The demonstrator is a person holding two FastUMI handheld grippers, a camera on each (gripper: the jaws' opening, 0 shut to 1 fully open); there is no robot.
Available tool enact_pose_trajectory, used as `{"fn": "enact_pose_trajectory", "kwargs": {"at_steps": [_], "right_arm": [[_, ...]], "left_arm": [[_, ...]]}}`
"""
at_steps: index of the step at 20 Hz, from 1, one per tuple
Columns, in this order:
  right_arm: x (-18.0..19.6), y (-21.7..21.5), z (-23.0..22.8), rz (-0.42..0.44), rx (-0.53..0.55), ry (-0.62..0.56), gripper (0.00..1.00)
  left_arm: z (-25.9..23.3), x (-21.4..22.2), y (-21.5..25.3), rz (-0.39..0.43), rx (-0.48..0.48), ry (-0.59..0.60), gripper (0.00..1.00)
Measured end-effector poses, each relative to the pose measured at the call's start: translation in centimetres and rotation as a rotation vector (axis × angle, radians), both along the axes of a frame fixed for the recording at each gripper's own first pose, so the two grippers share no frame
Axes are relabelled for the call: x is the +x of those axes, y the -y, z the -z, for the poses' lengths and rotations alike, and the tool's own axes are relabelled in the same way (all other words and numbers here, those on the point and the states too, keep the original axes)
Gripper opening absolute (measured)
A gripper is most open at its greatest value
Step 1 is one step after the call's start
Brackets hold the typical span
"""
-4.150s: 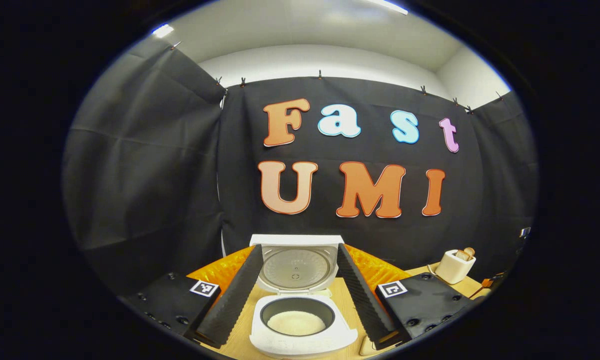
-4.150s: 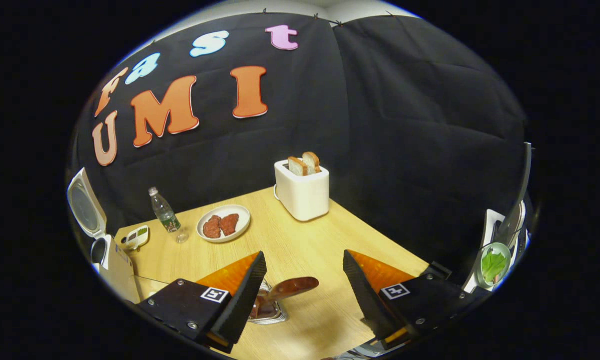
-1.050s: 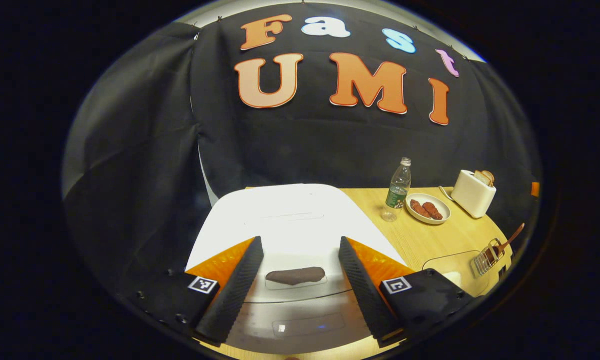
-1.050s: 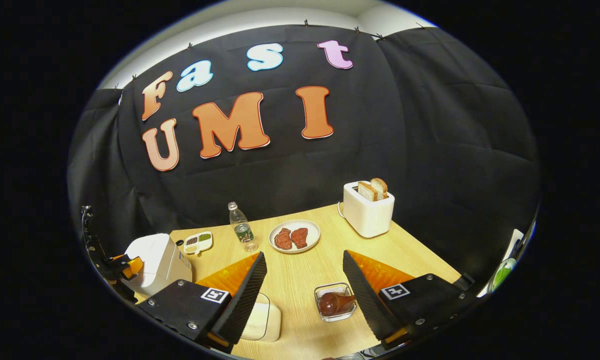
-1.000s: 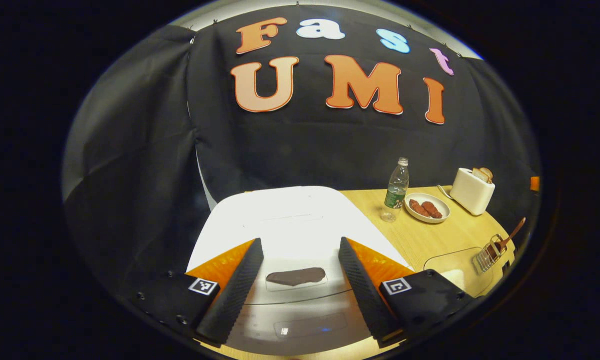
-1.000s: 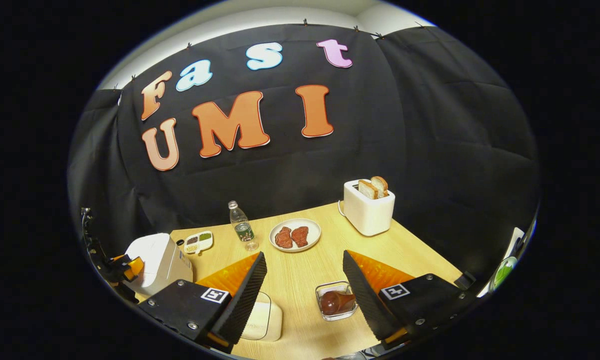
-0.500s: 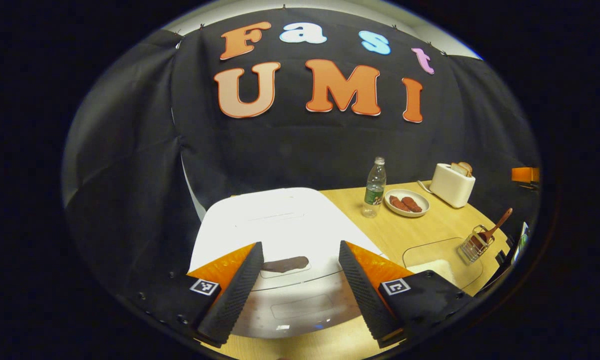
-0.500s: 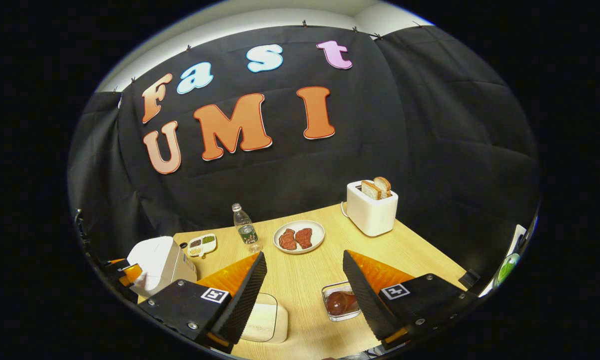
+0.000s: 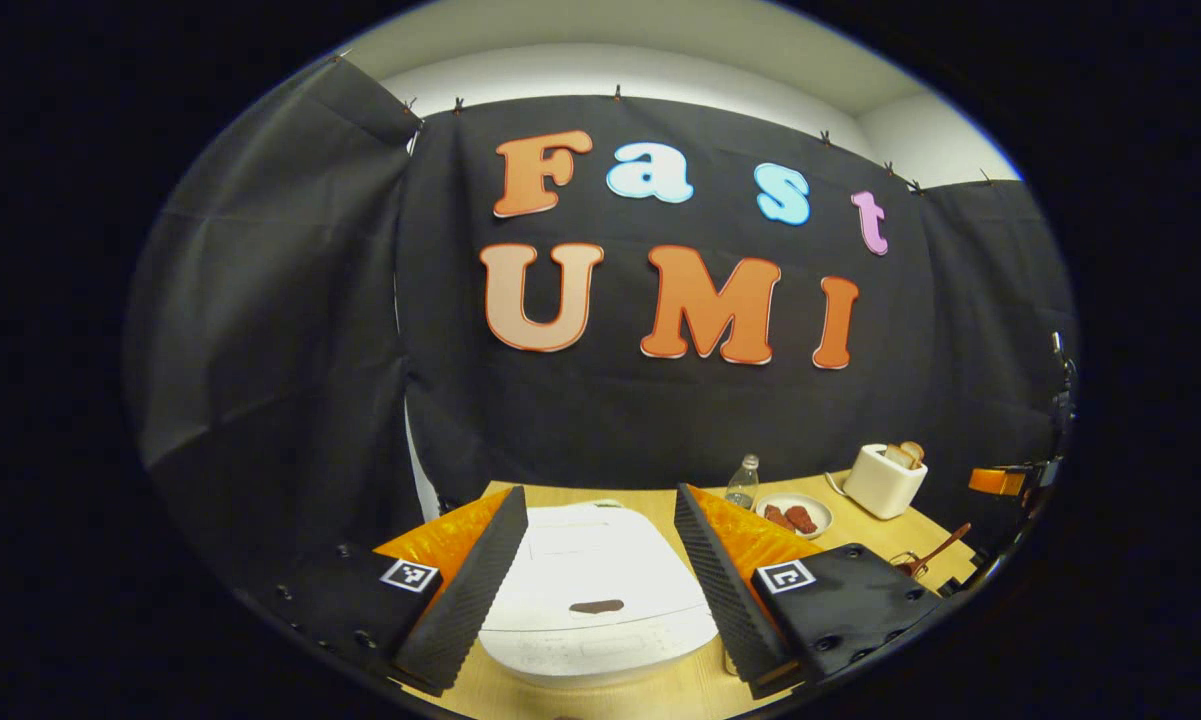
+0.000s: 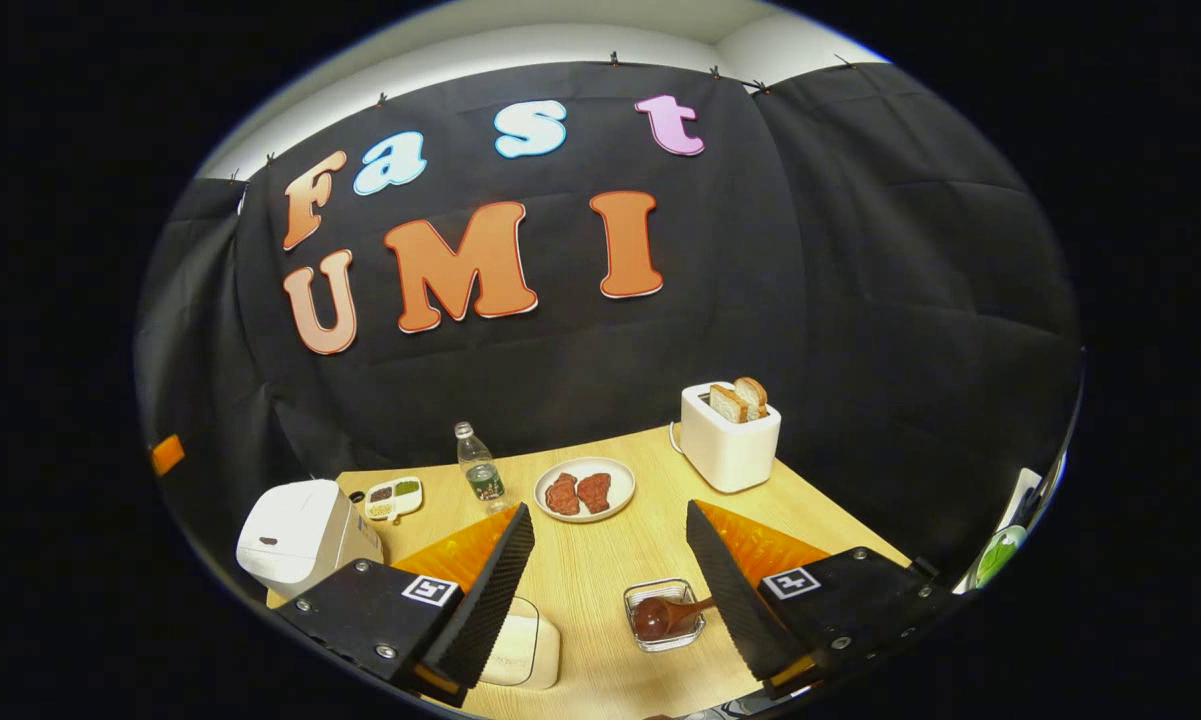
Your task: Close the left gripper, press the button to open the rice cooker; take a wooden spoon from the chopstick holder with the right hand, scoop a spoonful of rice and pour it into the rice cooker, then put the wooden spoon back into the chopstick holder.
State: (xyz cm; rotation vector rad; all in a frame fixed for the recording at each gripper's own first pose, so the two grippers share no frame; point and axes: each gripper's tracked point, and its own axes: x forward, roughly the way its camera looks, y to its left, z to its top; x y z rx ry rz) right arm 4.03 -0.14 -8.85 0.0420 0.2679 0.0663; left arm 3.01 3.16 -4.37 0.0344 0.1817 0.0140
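While its lid sits closed, the white rice cooker (image 9: 595, 590) stands on the wooden table (image 10: 600, 560) between the wide-spread fingers of the left gripper (image 9: 600, 520). Equally wide and empty, the right gripper (image 10: 610, 535) hangs over the wooden spoon (image 10: 665, 612), which rests in its holder (image 10: 664, 615).

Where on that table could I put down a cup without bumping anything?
Best is the bare wood in the middle of the table, between the plate of meat, the toaster and the spoon holder. It is crowded along the back left, where the rice cooker, small sauce dish and bottle stand close together.
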Motion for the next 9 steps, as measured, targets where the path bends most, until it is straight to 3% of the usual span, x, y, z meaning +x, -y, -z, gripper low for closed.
{"fn": "enact_pose_trajectory", "kwargs": {"at_steps": [5, 9], "right_arm": [[-0.5, -0.3, -2.9, -0.01, -0.055, 0.066, 0.95], [-0.8, -0.5, -3.4, -0.015, -0.055, 0.077, 0.95]], "left_arm": [[-5.2, -1.0, -1.5, -0.089, -0.007, 0.121, 1.0], [-5.0, -1.2, -2.0, -0.102, -0.062, 0.141, 1.0]]}}
